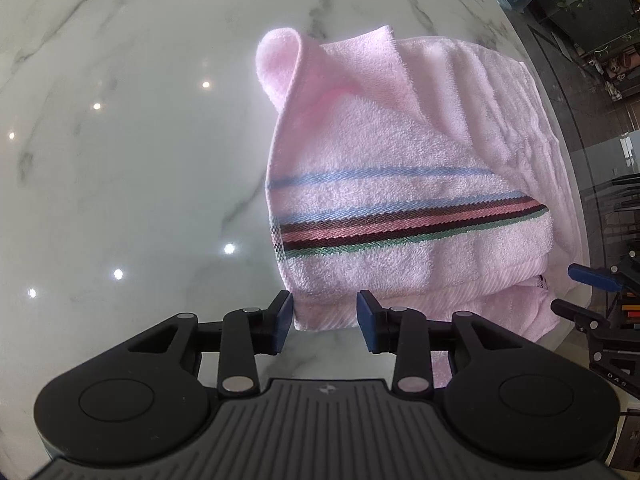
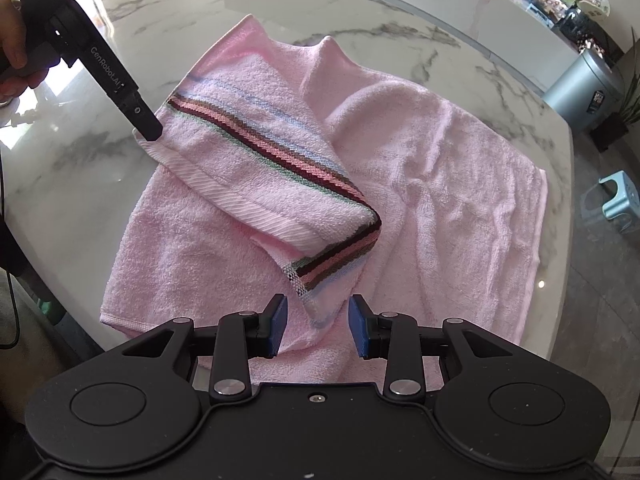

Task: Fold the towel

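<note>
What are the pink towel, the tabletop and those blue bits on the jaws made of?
Towel: looks like cotton terry, with a fuzzy looped pile, a flat woven striped band and a ribbed hem.
Tabletop: marble or a marble-look slab; white with grey veins, polished enough to mirror ceiling lights.
Blue pads: probably rubber or soft plastic, matte; I can't tell which.

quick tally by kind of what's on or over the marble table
pink towel: 1
hand-held grippers: 2, the left hand-held gripper and the right hand-held gripper, both open
marble table: 1
total: 4
</note>
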Demonstrator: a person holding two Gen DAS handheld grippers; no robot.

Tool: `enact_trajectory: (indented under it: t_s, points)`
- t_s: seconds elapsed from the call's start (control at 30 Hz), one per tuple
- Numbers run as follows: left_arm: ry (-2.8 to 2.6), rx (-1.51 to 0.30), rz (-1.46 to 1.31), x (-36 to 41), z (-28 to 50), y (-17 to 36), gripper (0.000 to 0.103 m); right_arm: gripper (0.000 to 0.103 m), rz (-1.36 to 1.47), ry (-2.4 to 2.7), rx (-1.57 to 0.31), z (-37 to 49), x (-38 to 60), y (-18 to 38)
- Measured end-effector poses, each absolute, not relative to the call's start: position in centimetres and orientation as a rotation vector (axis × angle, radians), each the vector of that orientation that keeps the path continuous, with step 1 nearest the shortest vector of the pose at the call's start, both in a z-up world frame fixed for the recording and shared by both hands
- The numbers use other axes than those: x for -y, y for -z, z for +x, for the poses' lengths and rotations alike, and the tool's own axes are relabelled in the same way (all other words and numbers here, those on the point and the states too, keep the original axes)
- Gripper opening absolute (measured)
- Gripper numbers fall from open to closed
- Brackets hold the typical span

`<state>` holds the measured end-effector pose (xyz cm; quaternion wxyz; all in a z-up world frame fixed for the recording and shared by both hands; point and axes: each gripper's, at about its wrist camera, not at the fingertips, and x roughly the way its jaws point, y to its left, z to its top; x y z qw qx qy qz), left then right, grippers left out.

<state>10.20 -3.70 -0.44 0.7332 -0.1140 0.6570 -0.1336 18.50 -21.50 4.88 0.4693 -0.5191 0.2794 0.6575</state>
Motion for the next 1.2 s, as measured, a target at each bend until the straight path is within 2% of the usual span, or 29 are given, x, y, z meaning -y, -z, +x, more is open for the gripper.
enact_trajectory:
  t_s: [0.1,0.13,0.17,0.47,0.8,1.2]
  points:
    - [0.28,-1.423,-0.206,4.6,10.1,0.4,0.027,0.033,-1.274,-1.618,-0.694,18.3,21.6,-4.6]
    - [0.276,-1.42,-0.193,4.8,10.0,0.4,0.011,0.033,-1.275,-1.62,-0.697,18.3,21.6,-4.5]
    - [0.276,-1.412,-0.176,5.0,10.0,0.5,0.005,0.033,-1.276,-1.62,-0.697,18.2,21.5,-4.4]
    - [0.289,-1.383,-0.165,4.6,9.6,0.1,0.002,0.033,-1.265,-1.636,-0.698,18.0,21.5,-4.3]
    - [0.309,-1.306,-0.199,4.0,11.5,-3.6,0.001,0.032,-1.277,-1.69,-0.695,16.5,20.2,-3.2]
    - [0.38,-1.274,-0.142,6.1,13.4,-5.4,0.0,0.032,-1.391,-1.752,-0.553,14.5,17.8,-3.8]
